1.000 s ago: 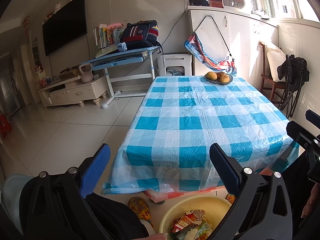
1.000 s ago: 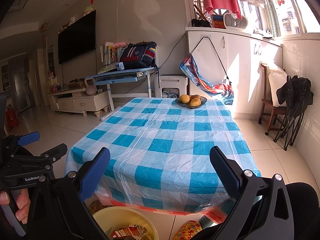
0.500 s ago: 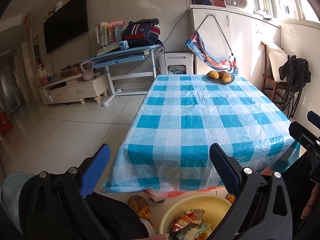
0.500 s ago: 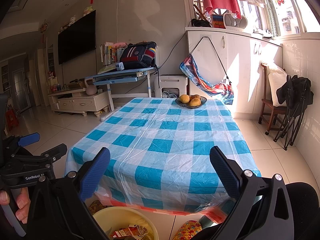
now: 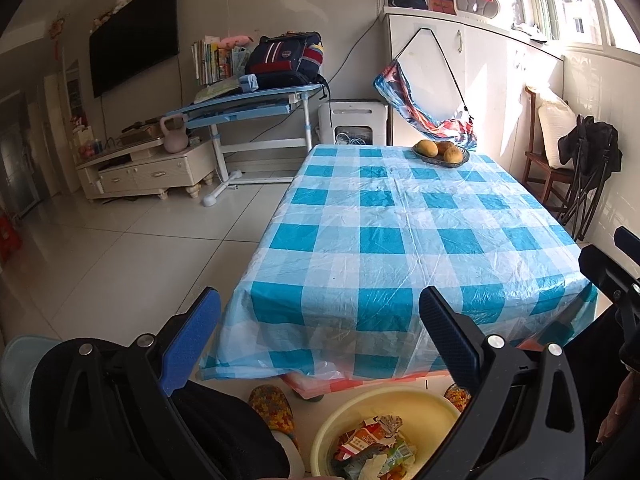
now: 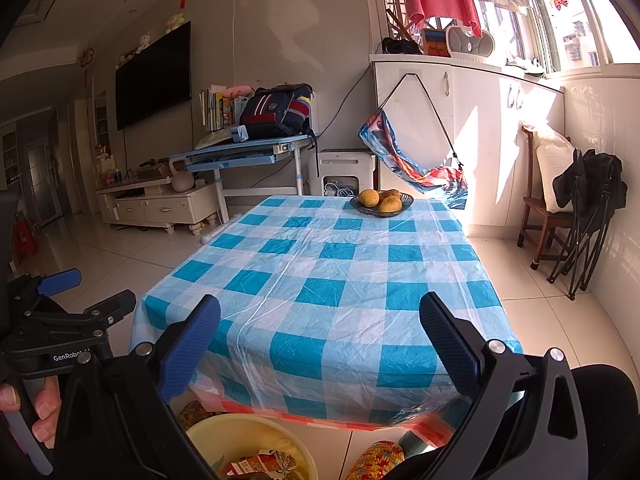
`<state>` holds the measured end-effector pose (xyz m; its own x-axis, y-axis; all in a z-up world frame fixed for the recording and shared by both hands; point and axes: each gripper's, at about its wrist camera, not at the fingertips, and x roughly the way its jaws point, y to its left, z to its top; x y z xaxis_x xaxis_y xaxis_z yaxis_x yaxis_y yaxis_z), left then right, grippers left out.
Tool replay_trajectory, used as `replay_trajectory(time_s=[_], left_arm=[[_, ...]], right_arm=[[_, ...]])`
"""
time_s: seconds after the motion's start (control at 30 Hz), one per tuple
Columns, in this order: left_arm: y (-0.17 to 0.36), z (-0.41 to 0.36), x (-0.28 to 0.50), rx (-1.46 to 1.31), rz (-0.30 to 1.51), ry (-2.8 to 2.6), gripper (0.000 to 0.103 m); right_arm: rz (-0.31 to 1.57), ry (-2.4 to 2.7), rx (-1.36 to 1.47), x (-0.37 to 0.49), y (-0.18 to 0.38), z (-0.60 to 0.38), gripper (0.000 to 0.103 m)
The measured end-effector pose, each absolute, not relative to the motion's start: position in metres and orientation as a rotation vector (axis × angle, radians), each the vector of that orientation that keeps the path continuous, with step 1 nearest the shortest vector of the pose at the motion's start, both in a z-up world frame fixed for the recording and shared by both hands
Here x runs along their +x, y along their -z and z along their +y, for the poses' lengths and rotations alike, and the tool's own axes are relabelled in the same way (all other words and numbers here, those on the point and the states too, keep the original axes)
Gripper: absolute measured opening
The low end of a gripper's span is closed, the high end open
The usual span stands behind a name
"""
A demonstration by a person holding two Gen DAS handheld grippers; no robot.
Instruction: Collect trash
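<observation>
Both the left gripper [image 5: 320,344] and right gripper [image 6: 320,344] hang spread wide and empty short of the table's near edge [image 5: 320,372]. Crumpled wrappers [image 5: 372,448] in the yellow basin [image 5: 436,404] look light, soft and crushable; pinch a raised fold

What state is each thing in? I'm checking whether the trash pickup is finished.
Left gripper: jaws open, empty.
Right gripper: jaws open, empty.
Yellow basin: on the floor, holding crumpled wrappers.
Table: covered by checked cloth, no trash visible.
Fruit dish: filled, at far end.

Hard sunlight from the windows [image 6: 576,20] glares on the cabinet [image 6: 480,120]; sharp focus, fisheye bending, dark corners.
</observation>
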<state>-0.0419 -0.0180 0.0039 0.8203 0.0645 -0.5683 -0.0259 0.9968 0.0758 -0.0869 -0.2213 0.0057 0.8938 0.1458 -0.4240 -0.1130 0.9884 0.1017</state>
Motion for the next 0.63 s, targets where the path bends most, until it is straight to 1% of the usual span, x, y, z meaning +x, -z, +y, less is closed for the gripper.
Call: replay_trajectory(time_s=[0.1, 0.23, 0.43, 0.63], left_arm=[[-0.003, -0.013, -0.044, 0.015, 0.612, -0.022, 0.096], [-0.007, -0.012, -0.047, 0.03, 0.585, -0.036, 0.096], [0.001, 0.0, -0.033, -0.03, 0.686, 0.016, 0.096], [0.008, 0.002, -0.029, -0.056, 0.724, 0.023, 0.096]], right_arm=[[0.444, -0.134, 0.078, -0.087, -0.006, -0.222, 0.095], [0.446, -0.135, 0.076, -0.087, -0.006, -0.222, 0.095], [0.454, -0.131, 0.051, -0.085, -0.005, -0.215, 0.095], [0.461, -0.132, 0.038, -0.085, -0.002, -0.214, 0.095]])
